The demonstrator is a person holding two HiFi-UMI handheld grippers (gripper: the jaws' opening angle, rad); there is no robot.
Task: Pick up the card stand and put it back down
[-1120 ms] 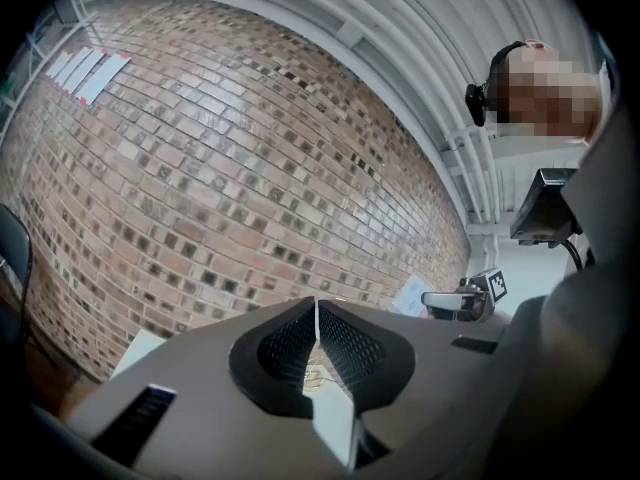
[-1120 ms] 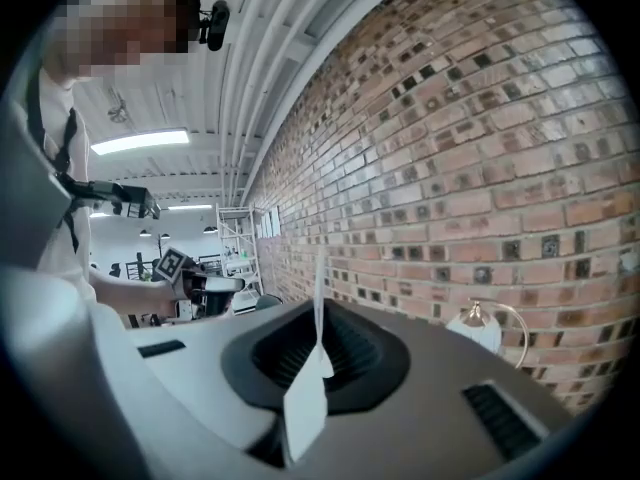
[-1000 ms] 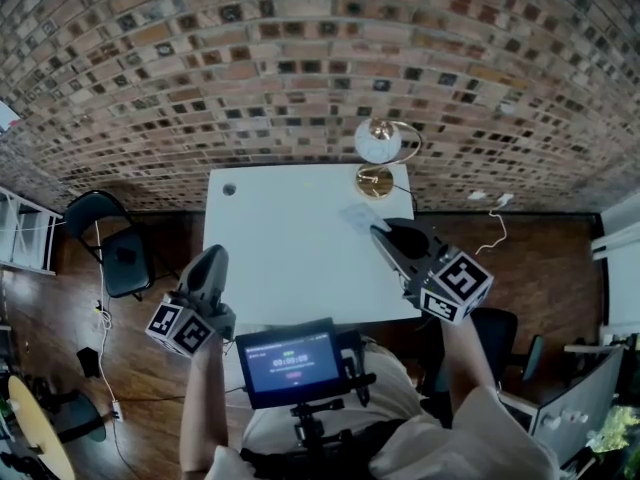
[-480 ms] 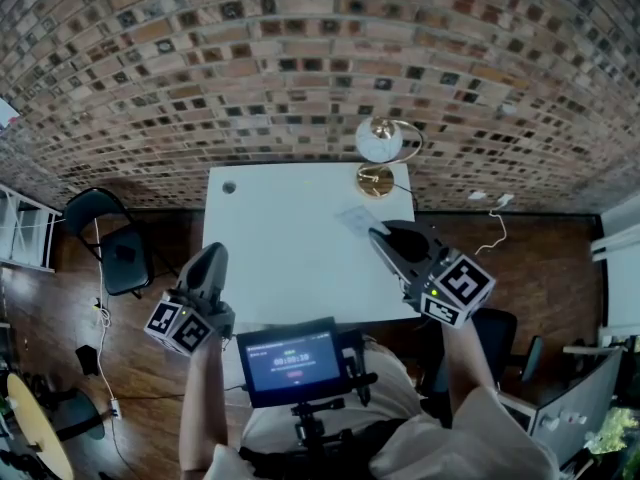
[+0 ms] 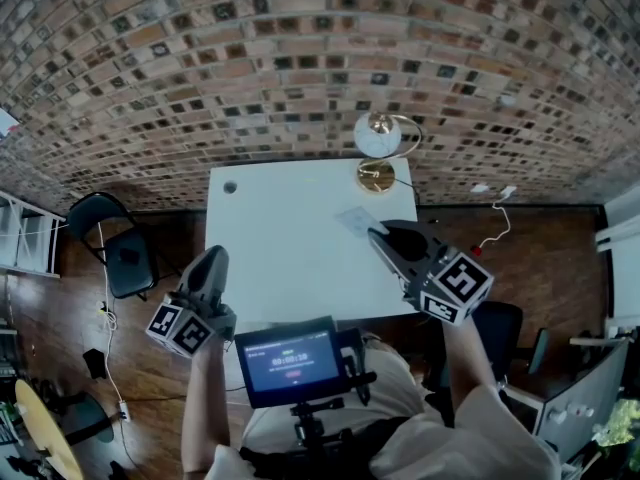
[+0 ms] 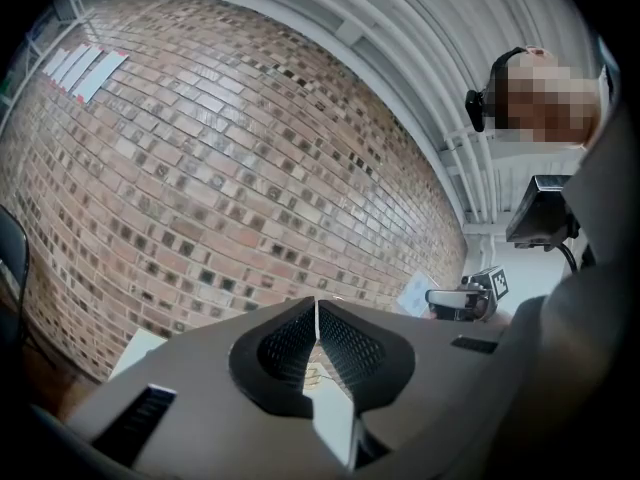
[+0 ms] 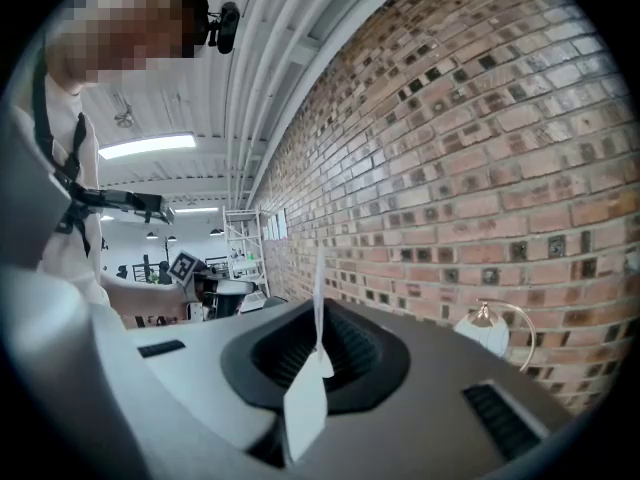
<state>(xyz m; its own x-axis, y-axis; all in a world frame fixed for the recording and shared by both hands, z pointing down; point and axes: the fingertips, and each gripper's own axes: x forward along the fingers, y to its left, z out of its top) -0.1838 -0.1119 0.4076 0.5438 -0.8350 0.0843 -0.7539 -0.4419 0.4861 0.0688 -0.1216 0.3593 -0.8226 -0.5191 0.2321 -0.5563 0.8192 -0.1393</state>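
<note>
The card stand (image 5: pixel 357 218) is a thin clear sheet, tilted over the right part of the white table (image 5: pixel 280 248). My right gripper (image 5: pixel 375 234) is shut on its near edge. In the right gripper view the stand (image 7: pixel 318 298) rises edge-on between the closed jaws of that gripper (image 7: pixel 318 320). My left gripper (image 5: pixel 213 256) hangs off the table's front left corner, shut and holding nothing. In the left gripper view its jaws meet in a thin line at the gripper's tip (image 6: pixel 316 313), and the stand (image 6: pixel 414 293) shows far off to the right.
A gold desk lamp with a white globe (image 5: pixel 378 140) stands at the table's back right corner. A small dark round spot (image 5: pixel 230 187) marks the back left. A black chair (image 5: pixel 115 238) sits left of the table, another chair (image 5: pixel 497 325) to the right. A brick wall runs behind.
</note>
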